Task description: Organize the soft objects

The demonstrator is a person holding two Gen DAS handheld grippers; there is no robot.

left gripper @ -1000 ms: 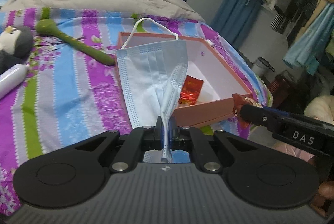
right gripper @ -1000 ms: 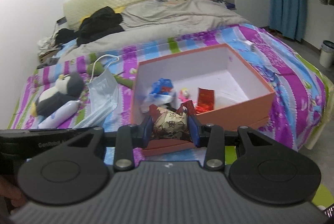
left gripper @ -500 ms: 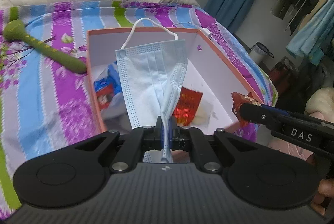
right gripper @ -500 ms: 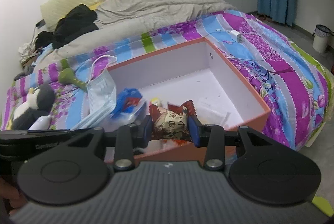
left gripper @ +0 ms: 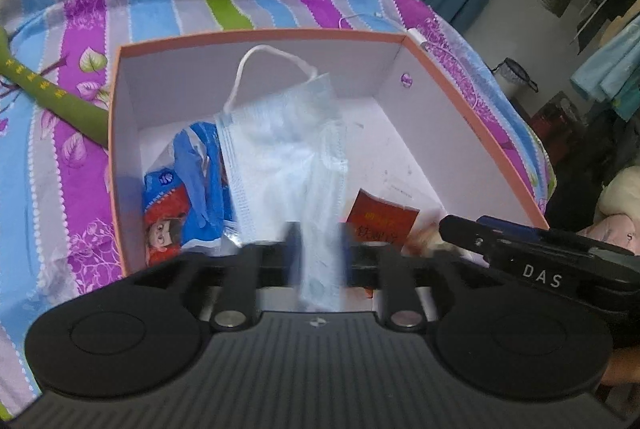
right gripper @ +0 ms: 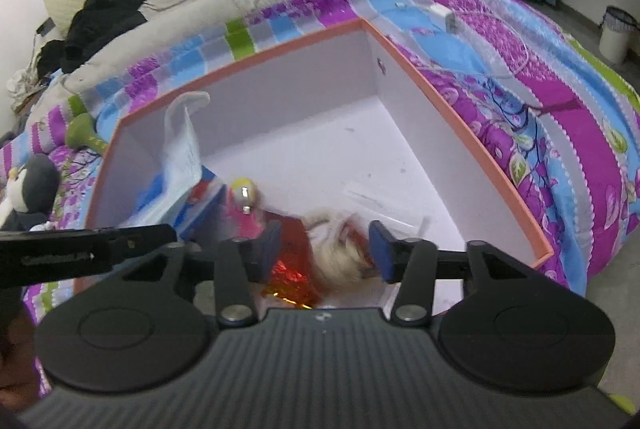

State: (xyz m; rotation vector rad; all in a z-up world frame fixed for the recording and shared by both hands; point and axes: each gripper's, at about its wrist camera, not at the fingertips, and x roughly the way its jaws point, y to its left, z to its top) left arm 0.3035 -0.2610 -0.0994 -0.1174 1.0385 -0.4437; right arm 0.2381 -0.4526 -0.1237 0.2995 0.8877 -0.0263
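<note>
An open orange box with white inside lies on the striped bedspread; it also shows in the right wrist view. My left gripper is over the box with its fingers parted; the light blue face mask hangs blurred between them. My right gripper is open over the box's near part; the small pouch is blurred between its fingers, free of them. A blue and red packet and a red envelope lie inside.
A green stick-shaped toy lies left of the box. A penguin plush sits at the far left. A white charger and cable lie right of the box. Dark clothes and a grey duvet lie behind.
Both grippers moved forward over the box and opened. The mask is slipping from the left one. The pouch has dropped out of the right one's grip.
</note>
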